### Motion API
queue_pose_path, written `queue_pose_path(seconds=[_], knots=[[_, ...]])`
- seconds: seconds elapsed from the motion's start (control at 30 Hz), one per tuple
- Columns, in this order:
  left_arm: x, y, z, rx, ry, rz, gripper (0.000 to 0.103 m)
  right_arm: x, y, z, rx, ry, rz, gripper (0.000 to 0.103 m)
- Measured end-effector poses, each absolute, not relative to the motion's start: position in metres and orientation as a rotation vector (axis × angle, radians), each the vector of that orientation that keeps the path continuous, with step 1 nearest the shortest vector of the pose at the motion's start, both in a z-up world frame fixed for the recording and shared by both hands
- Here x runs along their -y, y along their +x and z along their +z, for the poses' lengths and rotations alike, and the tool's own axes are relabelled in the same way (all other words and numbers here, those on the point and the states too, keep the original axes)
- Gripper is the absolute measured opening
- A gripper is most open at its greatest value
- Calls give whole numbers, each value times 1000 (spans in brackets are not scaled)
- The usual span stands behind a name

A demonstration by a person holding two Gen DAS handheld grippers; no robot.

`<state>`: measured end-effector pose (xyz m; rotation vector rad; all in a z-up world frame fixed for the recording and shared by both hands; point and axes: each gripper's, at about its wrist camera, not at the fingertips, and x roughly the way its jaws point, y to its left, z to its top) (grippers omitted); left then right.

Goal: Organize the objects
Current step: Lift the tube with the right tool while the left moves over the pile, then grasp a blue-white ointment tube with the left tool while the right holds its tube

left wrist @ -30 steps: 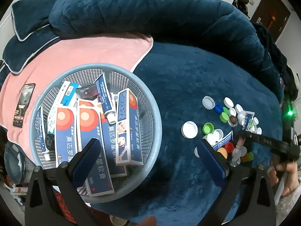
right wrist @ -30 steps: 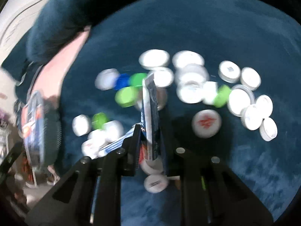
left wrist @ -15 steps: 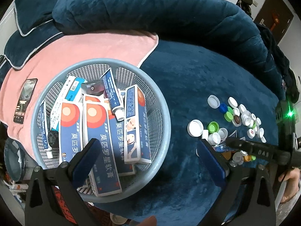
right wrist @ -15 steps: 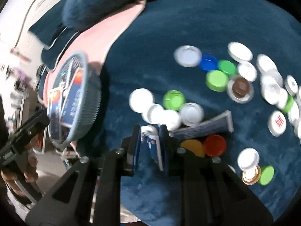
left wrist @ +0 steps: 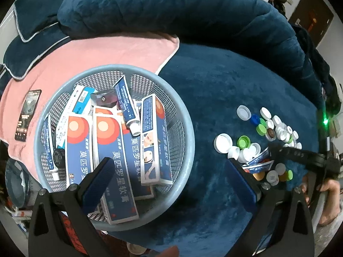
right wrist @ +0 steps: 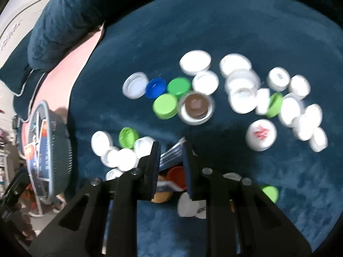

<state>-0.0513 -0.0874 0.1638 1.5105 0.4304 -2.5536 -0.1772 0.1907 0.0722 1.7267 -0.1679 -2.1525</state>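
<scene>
A grey-blue mesh basket (left wrist: 189, 132) on the dark blue bed holds several red-and-blue ointment boxes (left wrist: 111, 141) and a few tubes (left wrist: 125, 105). My left gripper (left wrist: 169, 162) hangs open over the basket's near right rim with nothing between its fingers. To the right lies a scatter of bottle caps (left wrist: 223, 142), white, green and blue. My right gripper (right wrist: 171, 147) is low over the near side of those caps (right wrist: 195, 62), shut on a blue-and-white tube (right wrist: 171, 158). The left wrist view shows the right gripper (left wrist: 271, 147) beside two tubes (left wrist: 257, 160).
A pink towel (left wrist: 107, 51) lies under the basket with a phone (left wrist: 27, 115) on it. A thick blue cushion (left wrist: 171, 10) bounds the far side. A person's hand (left wrist: 328, 190) holds the right gripper. The basket (right wrist: 55, 150) is at the left edge of the right wrist view.
The right wrist view swung toward the basket half a second ago and now faces the caps again. The tube stays between its jaws. The left gripper and basket have not moved.
</scene>
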Motion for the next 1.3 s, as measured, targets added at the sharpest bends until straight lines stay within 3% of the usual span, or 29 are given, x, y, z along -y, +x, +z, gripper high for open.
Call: queue_pose_path(seconds=[0.1,0.2,0.37,0.7,0.8,0.93,1.13,1.2,1.3], knots=[[82,-50,166,-426,1511,-2560,102,-195,-182,55,218,1847,-2117,22],[71,-52,169,-402,1519,-2595,102,-205,-186,45,390,1915,-2098,22],[47,-54,169,-227,1535,-2644,102,-204,-192,39,592,1880,-2030,23],[-32,-70,126,106,1756,-2768,102,-185,-180,46,464,1840,-1966,23],[-45,-68,116,140,1784,-2771,102,-185,-176,35,452,1946,-1927,23],[-51,-66,112,170,1778,-2786,102,-173,-182,34,451,1884,-1929,23],[-52,-62,103,174,1818,-2803,102,-148,-176,36,233,1780,-2015,28],[-58,-58,103,250,1806,-2826,102,-144,-174,41,134,1723,-2011,27],[-63,-55,105,273,1793,-2878,102,-151,-176,49,147,1693,-1994,22]])
